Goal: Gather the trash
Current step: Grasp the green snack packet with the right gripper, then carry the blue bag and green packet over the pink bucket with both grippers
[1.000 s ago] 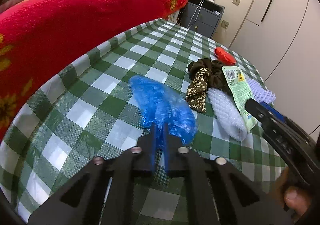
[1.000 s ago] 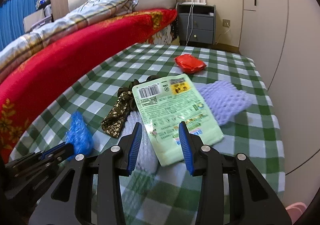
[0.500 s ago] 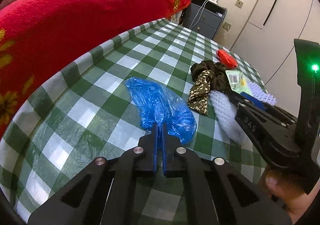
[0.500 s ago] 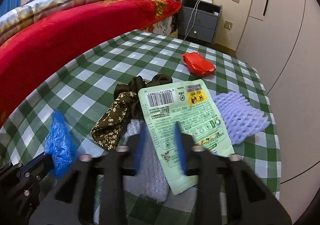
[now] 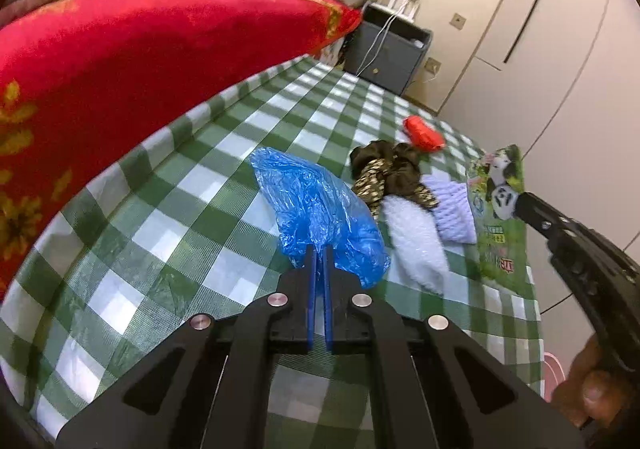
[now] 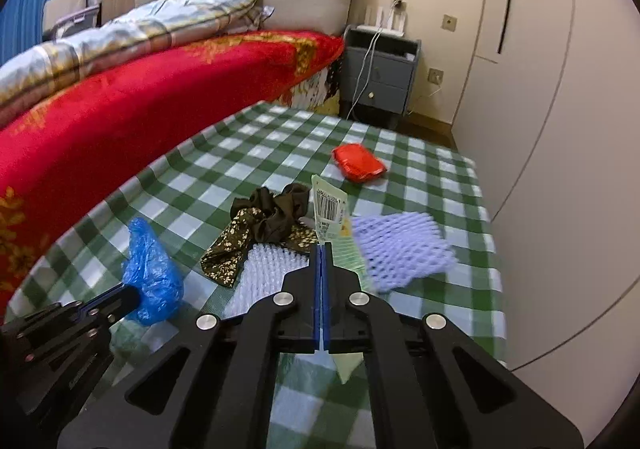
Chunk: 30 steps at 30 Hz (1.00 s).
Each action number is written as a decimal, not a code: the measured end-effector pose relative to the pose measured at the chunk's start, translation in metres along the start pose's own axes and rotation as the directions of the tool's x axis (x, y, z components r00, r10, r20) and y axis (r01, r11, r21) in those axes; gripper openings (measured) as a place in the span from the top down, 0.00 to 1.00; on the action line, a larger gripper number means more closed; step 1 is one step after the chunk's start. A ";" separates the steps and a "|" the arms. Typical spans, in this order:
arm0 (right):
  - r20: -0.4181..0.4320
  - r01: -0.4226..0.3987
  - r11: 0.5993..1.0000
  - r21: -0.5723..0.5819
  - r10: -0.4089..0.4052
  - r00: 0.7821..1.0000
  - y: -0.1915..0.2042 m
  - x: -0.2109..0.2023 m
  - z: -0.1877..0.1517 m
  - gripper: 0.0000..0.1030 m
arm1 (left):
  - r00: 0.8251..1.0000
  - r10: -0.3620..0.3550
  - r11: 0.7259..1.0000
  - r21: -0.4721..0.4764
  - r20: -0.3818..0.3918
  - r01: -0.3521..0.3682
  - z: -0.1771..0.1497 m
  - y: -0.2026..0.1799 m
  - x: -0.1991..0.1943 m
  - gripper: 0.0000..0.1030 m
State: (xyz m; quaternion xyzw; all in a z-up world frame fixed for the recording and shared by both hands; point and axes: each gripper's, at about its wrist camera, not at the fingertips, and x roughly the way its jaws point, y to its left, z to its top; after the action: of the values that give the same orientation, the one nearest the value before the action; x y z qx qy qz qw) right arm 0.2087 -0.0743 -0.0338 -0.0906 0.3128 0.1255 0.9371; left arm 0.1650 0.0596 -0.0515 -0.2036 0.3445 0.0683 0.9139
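Left tool (image 5: 319, 249) is clamped on my crumpled blue plastic bag (image 5: 320, 211), which trails onto the green-checked table (image 5: 168, 225). Beside it lie a brown floral scrunchie (image 5: 386, 173) and white foam netting (image 5: 416, 241).

Right tool (image 6: 322, 249) is pinched shut on the green snack pouch (image 6: 330, 209), tilted up on edge beside purple foam netting (image 6: 400, 249); a red wrapper (image 6: 359, 162) lies beyond.

Checked tablecloth (image 6: 420, 177); red packet (image 6: 359, 168); scrunchie (image 6: 276, 221); foam nets (image 6: 400, 249)

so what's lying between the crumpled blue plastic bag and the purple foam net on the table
In the left wrist view, a white foam net sleeve and a dark floral fabric scrunchie lie between the crumpled blue plastic bag and the purple foam net.
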 end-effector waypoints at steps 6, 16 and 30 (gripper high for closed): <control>0.030 -0.001 0.999 0.034 0.000 1.000 -0.012 -0.046 -0.003 1.00 | 0.999 -0.032 0.998 0.049 0.027 0.031 -0.003 -0.011 -0.019 0.97; 0.050 -0.005 0.996 0.095 0.001 0.999 -0.028 -0.107 -0.026 1.00 | 0.995 -0.086 0.987 0.141 0.058 0.077 -0.015 -0.028 -0.051 0.97; 0.065 0.028 0.989 0.147 -0.038 0.997 -0.062 -0.182 -0.062 1.00 | 0.987 -0.151 0.954 0.271 0.063 0.129 -0.040 -0.058 -0.089 0.97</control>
State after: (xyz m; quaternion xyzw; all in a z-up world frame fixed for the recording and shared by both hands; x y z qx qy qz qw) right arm 0.0516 -0.1815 0.0341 -0.0227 0.2878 0.0897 0.9532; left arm 0.0893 -0.0084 -0.0015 -0.1000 0.2969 -0.0349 0.9490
